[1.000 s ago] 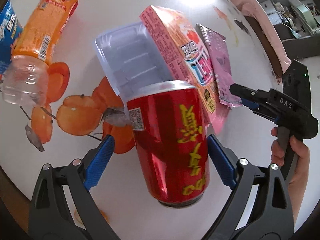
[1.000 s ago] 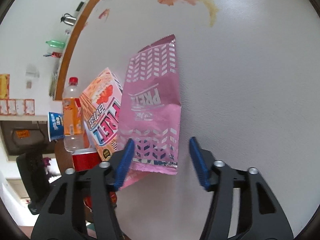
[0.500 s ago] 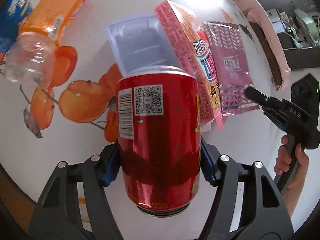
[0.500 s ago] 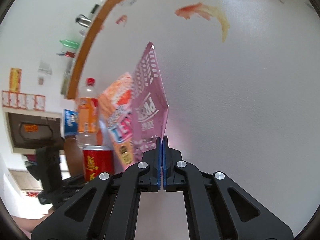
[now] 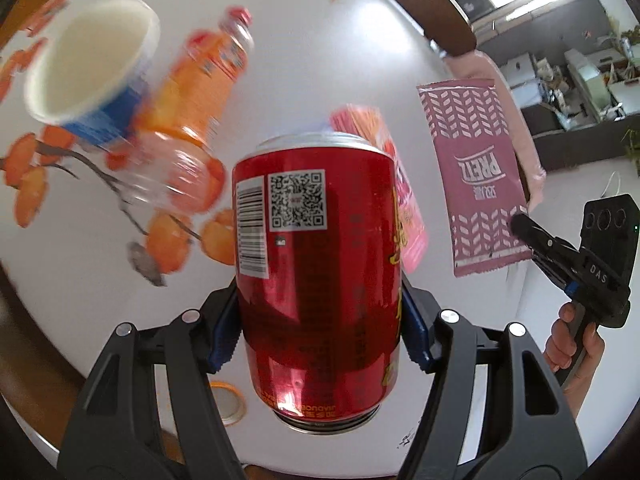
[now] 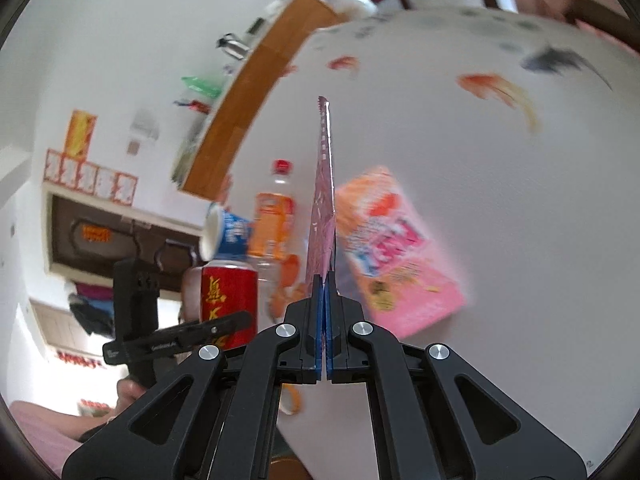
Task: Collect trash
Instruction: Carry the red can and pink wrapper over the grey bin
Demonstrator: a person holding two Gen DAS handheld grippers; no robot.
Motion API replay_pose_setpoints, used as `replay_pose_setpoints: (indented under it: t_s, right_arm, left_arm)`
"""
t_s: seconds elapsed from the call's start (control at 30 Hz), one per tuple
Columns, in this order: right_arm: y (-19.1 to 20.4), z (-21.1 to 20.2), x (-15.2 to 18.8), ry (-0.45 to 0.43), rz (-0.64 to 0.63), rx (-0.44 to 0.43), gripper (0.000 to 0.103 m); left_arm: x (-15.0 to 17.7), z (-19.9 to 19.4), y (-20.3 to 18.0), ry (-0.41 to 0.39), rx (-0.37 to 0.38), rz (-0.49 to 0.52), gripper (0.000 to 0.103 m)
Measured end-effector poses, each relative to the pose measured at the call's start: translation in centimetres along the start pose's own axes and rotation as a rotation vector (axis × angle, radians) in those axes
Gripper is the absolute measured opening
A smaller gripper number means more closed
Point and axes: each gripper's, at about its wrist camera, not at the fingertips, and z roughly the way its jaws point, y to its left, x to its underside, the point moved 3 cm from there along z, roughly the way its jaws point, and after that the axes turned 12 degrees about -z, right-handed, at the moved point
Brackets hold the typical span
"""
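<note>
Trash was already in both claws. The left gripper (image 5: 320,328) had its blue pads pressed against the sides of the red can (image 5: 316,272), gripped low on the body, probably so the weight sat between the fingers, and raised off the table (image 5: 360,40). The right gripper (image 6: 325,320) was fully closed on a bottom corner of the pink wrapper (image 5: 478,172), which hung edge-on from it. An orange bottle (image 5: 200,92), paper cup (image 5: 92,68) and pink box (image 6: 392,248) lay uncollected.
</note>
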Motion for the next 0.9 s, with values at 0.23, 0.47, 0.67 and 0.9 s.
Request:
replay_pose_setpoints:
  t_s: [0.23,0.47,0.67,0.9]
  right_arm:
    - [8.8,3.7,-3.2,0.045,-0.141,-0.073,0.001]
    - [21.5,9.2,-5.3,0.119,-0.302,-0.131,0.001]
    - [34.3,17.6,-4.6,0.207,-0.445,-0.225,0.001]
    - [47.5,33.8,1.8,0.440,-0.525,-0.303,0.001]
  left_arm:
    - [-1.1,-7.5,5.7,-0.121,0.023,-0.070,0.063]
    - [-1.7,-17.4,14.7,-0.273,0.085,-0.174,0.063]
    - [-0.9,-25.4,25.7,-0.415,0.089,-0.309,0.063]
    - [3.3,-30.9,43.8,-0.474,-0.036,-0.504,0.063]
